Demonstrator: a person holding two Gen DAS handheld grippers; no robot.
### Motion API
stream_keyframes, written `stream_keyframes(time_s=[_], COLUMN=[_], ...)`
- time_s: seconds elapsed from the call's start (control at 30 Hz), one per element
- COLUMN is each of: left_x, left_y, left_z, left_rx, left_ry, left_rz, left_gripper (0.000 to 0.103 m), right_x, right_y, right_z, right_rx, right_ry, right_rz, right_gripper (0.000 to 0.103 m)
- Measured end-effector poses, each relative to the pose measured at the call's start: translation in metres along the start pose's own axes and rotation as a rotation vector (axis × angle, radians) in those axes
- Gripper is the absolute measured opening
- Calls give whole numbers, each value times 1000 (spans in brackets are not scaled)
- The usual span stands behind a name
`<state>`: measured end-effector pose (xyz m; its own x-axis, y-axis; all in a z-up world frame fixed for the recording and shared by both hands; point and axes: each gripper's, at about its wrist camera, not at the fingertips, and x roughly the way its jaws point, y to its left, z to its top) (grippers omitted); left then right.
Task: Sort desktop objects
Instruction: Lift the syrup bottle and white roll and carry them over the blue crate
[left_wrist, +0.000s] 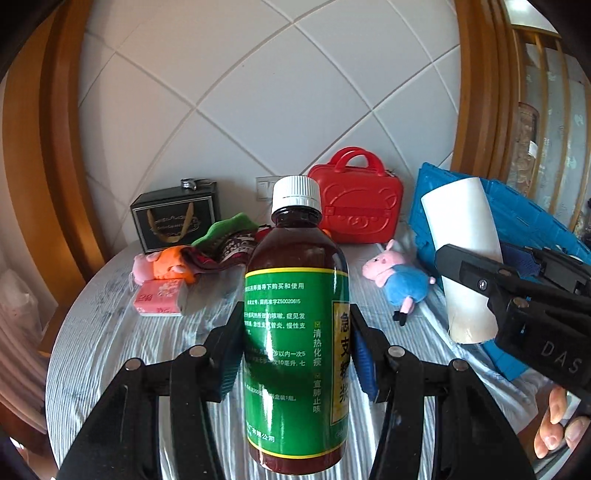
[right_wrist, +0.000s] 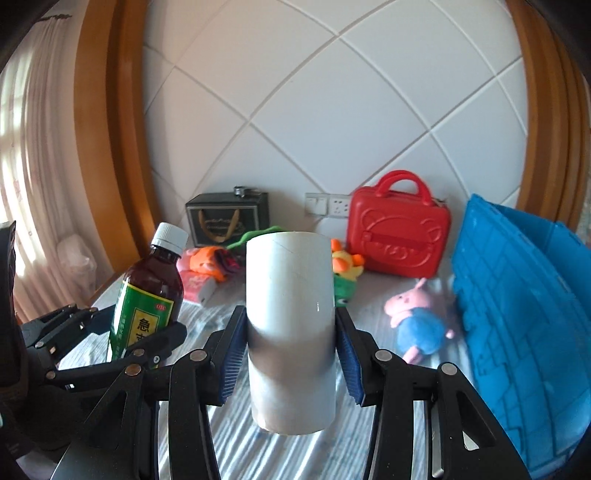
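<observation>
Two handheld grippers are each carrying one item above a round worktop (left_wrist: 110, 332) covered with a striped pale-blue cloth. The left gripper (left_wrist: 297, 354) has its jaws clamped on a brown syrup bottle (left_wrist: 295, 332) with a green label and a white cap, held upright and clear of the cloth. The right gripper (right_wrist: 291, 350) has its jaws clamped on a white cylinder (right_wrist: 290, 325), possibly a cardboard tube or roll, also upright and lifted. In the left wrist view the right gripper and its cylinder appear at the right, just in front of a blue plastic crate (left_wrist: 517, 221), whose ribbed wall or lid stands up at the right edge of the worktop; the person's fingers (left_wrist: 554, 428) show below it. The crate seems the likely place for sorted items, though its inside is hidden, so nothing can be counted as already put away. Still lying loose on the cloth are a pink pig plush in blue clothes (left_wrist: 399, 277) near the crate, a pink tissue pack (left_wrist: 159, 297), a second pink and orange plush (left_wrist: 162, 266), a heap of green and dark red fabric (left_wrist: 225, 240), and a yellow and green plush (right_wrist: 345, 273). A red toy suitcase (left_wrist: 356, 203) and a black gift box (left_wrist: 175, 219) stand along the back wall. The task looks to be at an early or middle stage: two items are in hand, neither yet set down, and several more remain.
</observation>
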<state>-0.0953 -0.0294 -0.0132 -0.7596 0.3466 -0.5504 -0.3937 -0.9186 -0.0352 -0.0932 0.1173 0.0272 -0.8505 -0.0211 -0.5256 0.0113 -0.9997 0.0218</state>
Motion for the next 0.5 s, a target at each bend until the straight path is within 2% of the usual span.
stream_keyframes(time_s=[0.3, 0.5], left_x=[-11, -11], left_y=[-83, -169], left_z=[15, 28], left_rx=[88, 129], left_ry=[-52, -96], left_rz=[-133, -165], left_gripper=[51, 51], right_x=[-75, -114], right_y=[-72, -148], right_z=[-2, -7], right_rx=[112, 157], right_ry=[-89, -148], right_rz=[-158, -206], right_gripper=[45, 45])
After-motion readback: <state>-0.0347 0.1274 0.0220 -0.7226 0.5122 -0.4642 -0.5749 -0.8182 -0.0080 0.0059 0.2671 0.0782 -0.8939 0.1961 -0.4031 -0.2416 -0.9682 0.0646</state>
